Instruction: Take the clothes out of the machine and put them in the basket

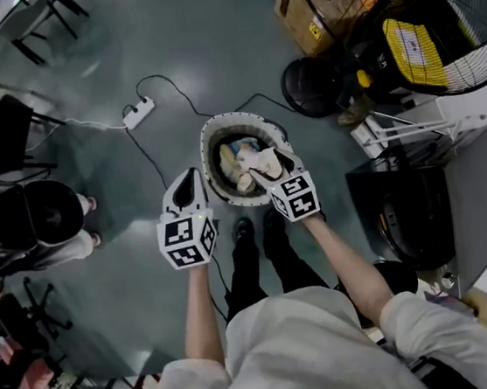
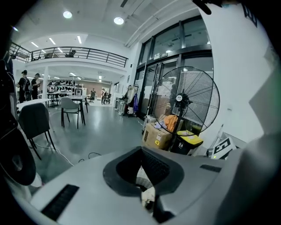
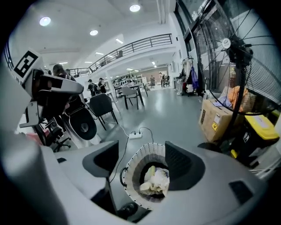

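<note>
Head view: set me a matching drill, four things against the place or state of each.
1 right gripper
2 basket
3 power strip
4 fan

A white, up-left of the basket
B open, over the basket
C holds clothes
D by the box

Pairs: 1-B; 2-C; 3-A; 4-D

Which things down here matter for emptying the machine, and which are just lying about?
Job:
- woven basket
- clothes already in it
- dark machine at the person's right

Lying about:
- power strip
- pedestal fan
- cardboard box
- yellow-lidded bin
- chair
</note>
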The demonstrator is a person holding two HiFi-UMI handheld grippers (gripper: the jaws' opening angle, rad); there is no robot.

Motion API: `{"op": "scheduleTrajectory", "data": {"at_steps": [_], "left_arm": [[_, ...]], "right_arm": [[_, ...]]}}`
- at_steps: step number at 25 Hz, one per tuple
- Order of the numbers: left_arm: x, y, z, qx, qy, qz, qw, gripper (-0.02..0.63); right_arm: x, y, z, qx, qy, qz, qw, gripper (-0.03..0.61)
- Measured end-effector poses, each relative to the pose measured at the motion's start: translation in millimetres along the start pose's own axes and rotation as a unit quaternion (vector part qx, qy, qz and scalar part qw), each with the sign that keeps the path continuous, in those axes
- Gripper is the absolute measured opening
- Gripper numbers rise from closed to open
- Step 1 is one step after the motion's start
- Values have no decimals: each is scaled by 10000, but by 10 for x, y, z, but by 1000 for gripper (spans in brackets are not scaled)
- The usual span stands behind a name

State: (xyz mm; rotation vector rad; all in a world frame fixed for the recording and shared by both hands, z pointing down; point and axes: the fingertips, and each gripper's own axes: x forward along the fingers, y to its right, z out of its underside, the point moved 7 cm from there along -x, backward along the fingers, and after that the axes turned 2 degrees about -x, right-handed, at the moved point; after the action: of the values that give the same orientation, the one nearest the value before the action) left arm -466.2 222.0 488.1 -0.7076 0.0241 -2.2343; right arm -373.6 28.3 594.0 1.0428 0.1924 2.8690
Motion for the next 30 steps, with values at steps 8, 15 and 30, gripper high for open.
{"op": "scheduleTrajectory", "data": {"at_steps": [8, 15, 30], "left_arm": [[-71, 25, -144, 7, 88, 65, 9999, 18], [-233, 155, -514, 148, 358, 106, 9992, 18], [-803, 168, -1179, 417, 997, -22, 9941, 18]], "right_arm": [[-431, 109, -299, 128, 502, 332, 9981, 152], [-994, 222, -749, 175, 1159, 652, 9910, 29], [-1863, 62, -1514, -616, 2093, 842, 9723, 21]]}}
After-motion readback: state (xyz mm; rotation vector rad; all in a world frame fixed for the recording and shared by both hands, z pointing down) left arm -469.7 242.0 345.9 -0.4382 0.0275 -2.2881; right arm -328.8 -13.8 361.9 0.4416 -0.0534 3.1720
